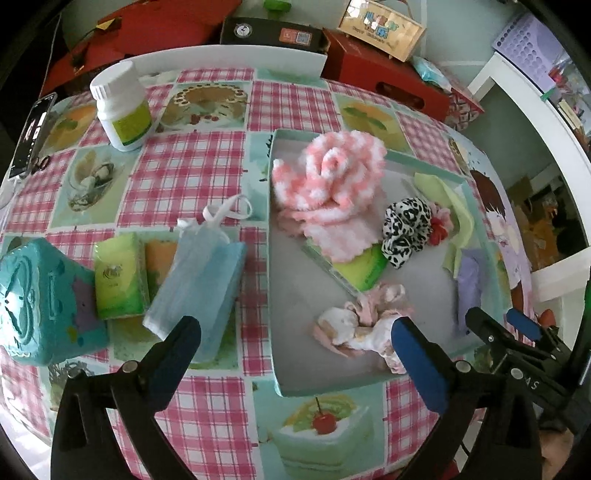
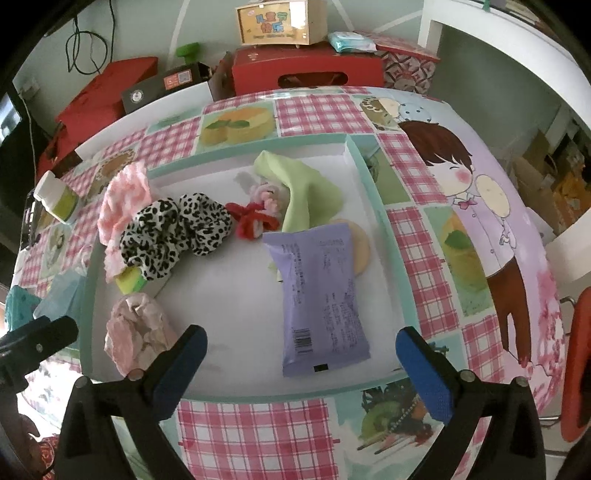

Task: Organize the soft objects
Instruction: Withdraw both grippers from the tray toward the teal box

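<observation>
A shallow teal-rimmed tray [image 1: 275, 332] holds the soft things: a pink-and-white fluffy cloth [image 1: 332, 177], a leopard scrunchie [image 1: 404, 230], a pale pink scrunchie [image 1: 354, 325], a light green cloth [image 2: 303, 188] and a purple packet [image 2: 317, 291]. My left gripper [image 1: 295, 328] stands open above the tray's near left edge, with the pale pink scrunchie lying just inside its right finger and untouched. My right gripper [image 2: 300, 336] is open over the near end of the purple packet, pads apart from it. A blue face mask pack [image 1: 199, 280] and a green tissue pack [image 1: 118, 277] lie left of the tray.
A teal box [image 1: 40, 302], a white bottle [image 1: 122, 107] and a phone [image 1: 33, 136] stand on the checked tablecloth at the left. Red boxes [image 2: 306, 70] and a wooden box [image 2: 280, 22] sit beyond the far edge. A red chair [image 2: 576, 362] is at the right.
</observation>
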The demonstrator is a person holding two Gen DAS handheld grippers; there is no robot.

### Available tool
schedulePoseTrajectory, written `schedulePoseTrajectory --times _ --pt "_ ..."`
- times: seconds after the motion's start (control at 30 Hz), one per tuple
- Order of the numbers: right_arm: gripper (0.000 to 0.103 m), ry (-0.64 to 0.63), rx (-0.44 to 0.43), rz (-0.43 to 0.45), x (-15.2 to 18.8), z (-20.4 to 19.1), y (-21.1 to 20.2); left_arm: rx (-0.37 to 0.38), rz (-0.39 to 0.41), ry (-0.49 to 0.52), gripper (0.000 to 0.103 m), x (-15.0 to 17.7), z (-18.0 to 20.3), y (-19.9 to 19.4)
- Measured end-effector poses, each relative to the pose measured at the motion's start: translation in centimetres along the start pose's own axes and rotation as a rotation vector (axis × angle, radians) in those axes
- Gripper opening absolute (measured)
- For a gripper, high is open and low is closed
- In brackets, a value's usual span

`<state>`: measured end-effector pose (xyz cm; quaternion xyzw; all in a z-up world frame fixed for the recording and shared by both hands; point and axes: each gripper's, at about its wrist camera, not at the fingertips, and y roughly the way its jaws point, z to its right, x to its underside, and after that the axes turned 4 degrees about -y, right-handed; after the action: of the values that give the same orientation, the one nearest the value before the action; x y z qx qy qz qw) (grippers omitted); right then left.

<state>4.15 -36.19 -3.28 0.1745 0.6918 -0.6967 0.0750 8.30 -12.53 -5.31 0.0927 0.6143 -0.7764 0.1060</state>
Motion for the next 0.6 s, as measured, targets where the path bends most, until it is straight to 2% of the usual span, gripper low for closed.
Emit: schedulePoseTrajectory --times 0.17,0.6 --pt "0.103 -0.014 -0.002 -0.002 0.1 -0.4 0.0 0.000 0.012 -0.001 0.103 0.1 -0.3 -0.1" --pt "0.103 -0.025 0.011 0.005 -0.1 -0.9 -0.7 0.073 0.069 0.008 0.103 0.1 -0.5 -1.1"
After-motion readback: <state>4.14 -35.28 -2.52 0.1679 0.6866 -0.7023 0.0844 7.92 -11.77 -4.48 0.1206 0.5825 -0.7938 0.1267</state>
